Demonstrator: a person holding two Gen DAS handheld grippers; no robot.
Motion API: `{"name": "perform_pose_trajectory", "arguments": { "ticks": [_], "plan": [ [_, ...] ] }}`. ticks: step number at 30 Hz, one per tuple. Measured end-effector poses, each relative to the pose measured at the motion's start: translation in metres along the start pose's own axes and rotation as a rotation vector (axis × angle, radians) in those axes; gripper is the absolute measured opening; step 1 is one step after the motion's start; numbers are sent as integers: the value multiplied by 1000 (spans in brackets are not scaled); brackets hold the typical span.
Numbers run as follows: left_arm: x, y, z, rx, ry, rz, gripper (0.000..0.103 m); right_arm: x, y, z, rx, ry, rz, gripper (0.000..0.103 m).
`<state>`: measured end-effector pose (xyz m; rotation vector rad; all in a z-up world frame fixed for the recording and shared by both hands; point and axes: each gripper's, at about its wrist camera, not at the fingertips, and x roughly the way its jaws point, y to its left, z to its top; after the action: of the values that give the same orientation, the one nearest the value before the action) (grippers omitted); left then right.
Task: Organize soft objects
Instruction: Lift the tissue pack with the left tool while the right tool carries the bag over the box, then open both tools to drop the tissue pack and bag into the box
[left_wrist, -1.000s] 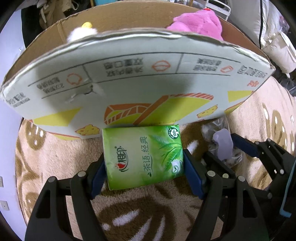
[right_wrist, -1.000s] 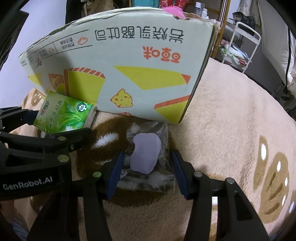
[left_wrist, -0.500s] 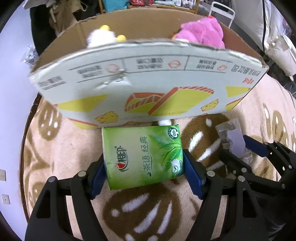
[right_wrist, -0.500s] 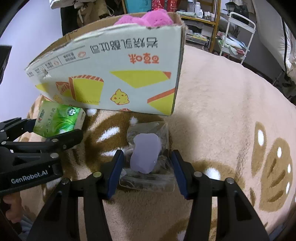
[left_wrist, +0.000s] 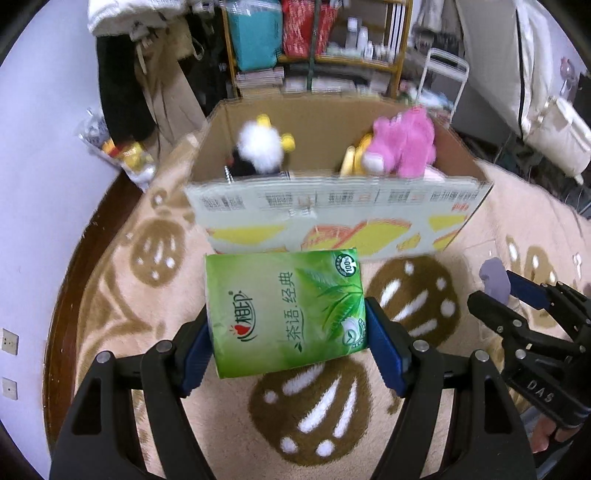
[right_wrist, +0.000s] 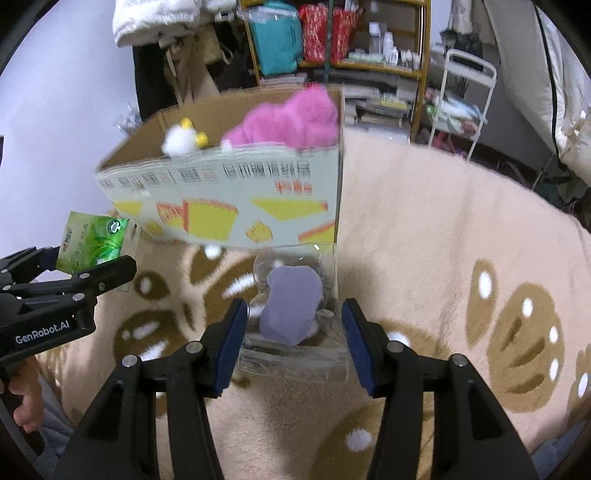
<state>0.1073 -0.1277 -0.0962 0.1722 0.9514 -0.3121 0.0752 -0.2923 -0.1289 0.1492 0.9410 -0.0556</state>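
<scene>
Setting: a cream plush blanket with brown paw-print patches (left_wrist: 314, 398), cluttered shelves and hanging clothes behind. On the blanket stands an open printed cardboard box (left_wrist: 332, 229) — inside it, a fluffy pink plush toy (left_wrist: 406, 144) and a small white plush with yellow parts (left_wrist: 260, 144).

Left gripper (left_wrist: 288, 332): blue pads pinch the sides of a green plastic-wrapped tissue pack (left_wrist: 284, 314), held clear of the blanket, in front of the box's near wall.

Right gripper (right_wrist: 293, 332): pads clamp a clear zip bag holding a soft lilac object (right_wrist: 291, 306), lifted near the box's right corner.
</scene>
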Motion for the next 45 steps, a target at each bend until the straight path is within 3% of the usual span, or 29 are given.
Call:
{"name": "perform_pose_trajectory", "arguments": {
  "ticks": [5,11,23,31,45],
  "plan": [
    [-35,2,4,45,-164,40,74,-38,4,13,-4,-153,28,56],
    [-63,4,19,64,-279,52,74,-65,15,24,-35,-295,35,56],
    [-82,7,84,123,-422,86,74,-81,18,83,-89,-414,64,56],
    [-51,3,93,207,-408,139,74,-55,7,103,-127,-373,96,56],
    [7,9,82,134,-274,79,76,4,7,89,-107,-256,137,57]
  ]
}}
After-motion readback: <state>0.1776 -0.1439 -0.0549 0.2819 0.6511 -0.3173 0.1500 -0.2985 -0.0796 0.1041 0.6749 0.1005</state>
